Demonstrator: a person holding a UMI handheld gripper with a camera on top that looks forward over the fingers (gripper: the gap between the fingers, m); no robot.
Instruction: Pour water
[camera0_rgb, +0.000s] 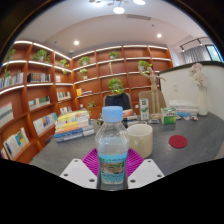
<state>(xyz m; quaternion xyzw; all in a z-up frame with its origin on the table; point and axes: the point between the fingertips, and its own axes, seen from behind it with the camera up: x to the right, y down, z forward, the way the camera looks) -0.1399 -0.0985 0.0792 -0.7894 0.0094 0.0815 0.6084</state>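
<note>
The pour looked not yet begun; the water bottle (113, 148) stood upright with its blue cap on, gripped between the jaws (112, 172), which were closed snugly against its sides; the cream cup (141, 139) waited on the desk (190, 150) just beyond and beside the bottle; uncapping and tipping remained; the gripper was held level, pointing toward the bookshelves (40, 90).
</note>
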